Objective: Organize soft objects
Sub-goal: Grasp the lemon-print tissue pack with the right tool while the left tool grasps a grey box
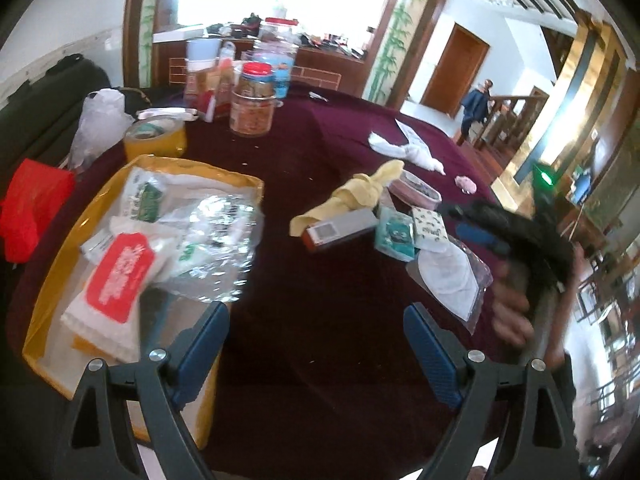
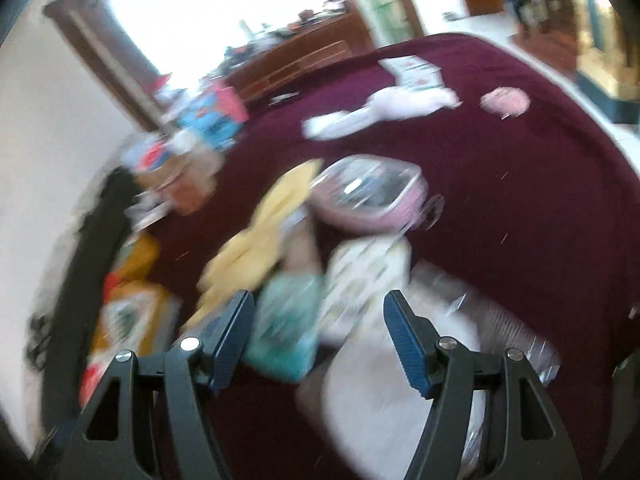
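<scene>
Maroon cloth covers the table (image 1: 320, 340), and on its left edge sits the yellow tray (image 1: 52, 280) of packets; right of that tray lie the knotted yellow cloth (image 1: 360, 196), then the teal tissue pack (image 1: 394, 236). Both look light and squashy, so pinch the cloth at its knot. Left gripper (image 1: 316, 344) and right gripper (image 2: 318, 336) hang above the table with jaws apart, empty

Two knotted cloths: yellow cloth (image 1: 362, 196), white cloth (image 1: 404, 148); two tissue packs (image 1: 412, 234).
</scene>
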{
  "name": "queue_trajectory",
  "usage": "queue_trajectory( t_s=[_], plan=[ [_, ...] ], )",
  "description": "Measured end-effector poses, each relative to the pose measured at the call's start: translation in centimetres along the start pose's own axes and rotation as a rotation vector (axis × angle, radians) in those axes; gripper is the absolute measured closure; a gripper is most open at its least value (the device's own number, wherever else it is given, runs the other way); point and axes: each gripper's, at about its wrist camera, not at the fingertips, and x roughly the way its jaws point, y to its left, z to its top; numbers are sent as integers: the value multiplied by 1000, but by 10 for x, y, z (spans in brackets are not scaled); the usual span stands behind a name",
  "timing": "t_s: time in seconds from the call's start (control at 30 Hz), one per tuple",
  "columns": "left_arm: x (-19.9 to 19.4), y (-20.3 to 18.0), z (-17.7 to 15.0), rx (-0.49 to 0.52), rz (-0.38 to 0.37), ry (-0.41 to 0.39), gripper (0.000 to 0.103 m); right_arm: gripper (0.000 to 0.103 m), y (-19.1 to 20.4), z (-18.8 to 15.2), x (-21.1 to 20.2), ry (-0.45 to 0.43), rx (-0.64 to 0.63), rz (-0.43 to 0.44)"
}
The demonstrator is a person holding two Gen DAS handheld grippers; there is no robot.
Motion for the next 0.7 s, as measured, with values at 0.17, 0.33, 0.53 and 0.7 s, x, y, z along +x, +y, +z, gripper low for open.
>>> queue_trajectory(
  t_s=[0.17, 0.33, 0.53, 0.7],
  plan=[
    [23, -20, 10, 70, 30, 30, 12, 37, -9, 1, 41, 62, -3, -71],
    [52, -34, 24, 139, 72, 54, 12, 40, 2, -5, 50, 54, -81, -156],
    [106, -55, 48, 267, 135, 111, 12, 53, -15, -1, 44, 52, -14, -111],
    [147, -73, 62, 352, 129, 159, 14, 54, -34, 3, 33, 33, 108, 33]
  ],
)
